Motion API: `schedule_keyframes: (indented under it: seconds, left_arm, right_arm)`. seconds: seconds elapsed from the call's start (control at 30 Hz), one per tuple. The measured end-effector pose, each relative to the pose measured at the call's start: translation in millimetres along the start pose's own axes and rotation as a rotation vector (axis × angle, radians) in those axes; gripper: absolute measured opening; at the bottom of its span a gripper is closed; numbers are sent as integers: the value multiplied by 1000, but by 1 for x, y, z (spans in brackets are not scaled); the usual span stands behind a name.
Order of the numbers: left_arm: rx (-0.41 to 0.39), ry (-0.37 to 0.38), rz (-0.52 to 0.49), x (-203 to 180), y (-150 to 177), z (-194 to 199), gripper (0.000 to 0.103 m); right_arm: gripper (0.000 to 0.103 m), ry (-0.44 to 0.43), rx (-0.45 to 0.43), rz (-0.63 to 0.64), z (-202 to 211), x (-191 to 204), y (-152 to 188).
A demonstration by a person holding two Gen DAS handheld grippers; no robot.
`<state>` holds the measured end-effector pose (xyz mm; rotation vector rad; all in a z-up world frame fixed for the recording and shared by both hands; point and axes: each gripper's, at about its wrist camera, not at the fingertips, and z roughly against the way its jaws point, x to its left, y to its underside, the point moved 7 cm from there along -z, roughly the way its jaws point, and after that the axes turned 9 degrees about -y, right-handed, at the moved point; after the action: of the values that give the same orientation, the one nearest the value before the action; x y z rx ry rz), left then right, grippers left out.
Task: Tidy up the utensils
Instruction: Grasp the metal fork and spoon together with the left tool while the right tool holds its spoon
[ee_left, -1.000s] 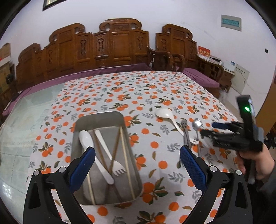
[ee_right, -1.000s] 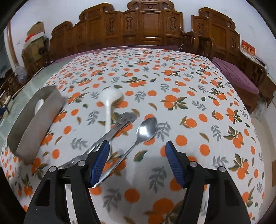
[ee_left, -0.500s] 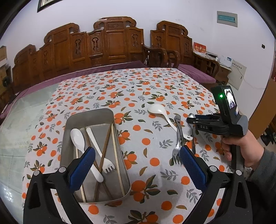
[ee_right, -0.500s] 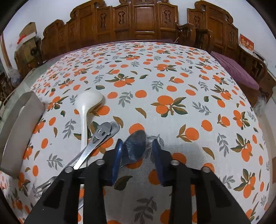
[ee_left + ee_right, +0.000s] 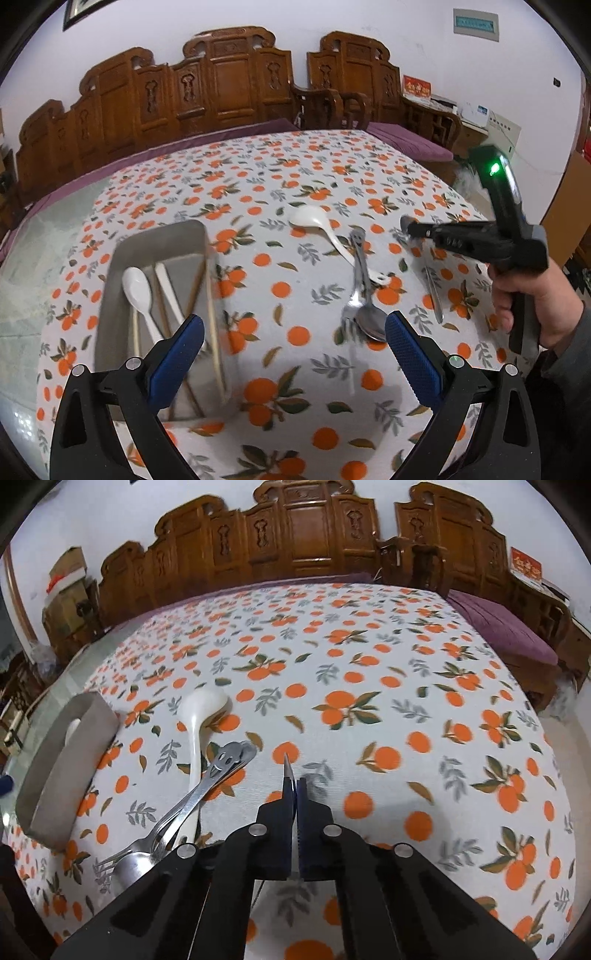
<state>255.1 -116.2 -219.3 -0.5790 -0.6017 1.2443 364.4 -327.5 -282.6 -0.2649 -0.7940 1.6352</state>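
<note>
Far left on the orange-print surface [image 5: 295, 369]: metal tray [image 5: 110, 288] holding a white spoon [image 5: 137, 286], a white fork and chopsticks [image 5: 214, 325]. Left gripper [image 5: 294, 354] hovers near the tray's right side, fingers [image 5: 177, 354] wide apart, nothing between them. Middle: white ladle spoon [image 5: 314, 225], steel fork [image 5: 356, 280] and a steel spoon [image 5: 371, 325] lying crossed together. Right: right gripper [image 5: 294, 797], gripped by a hand [image 5: 532, 314], fingers clamped together on a steel spoon's bowl [image 5: 287, 770], seen edge-on; handle [image 5: 433, 295] trails toward the near side.
</note>
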Motion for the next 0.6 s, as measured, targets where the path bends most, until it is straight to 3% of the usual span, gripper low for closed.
schedule_keyframes:
  seconds: [0.23,0.5,0.6]
  left_arm:
    - [76,44,0,-29,7,-17,94]
    - [169,93,47,-51,11,-45,67]
    - [194,100,46,-61,10,-55,62]
  right_arm:
    - [2,-7,-2,9,4,-4,-1]
    - [2,-33,-3,21,3,0,-4]
    - [2,-36,-5,27,4,1,-5]
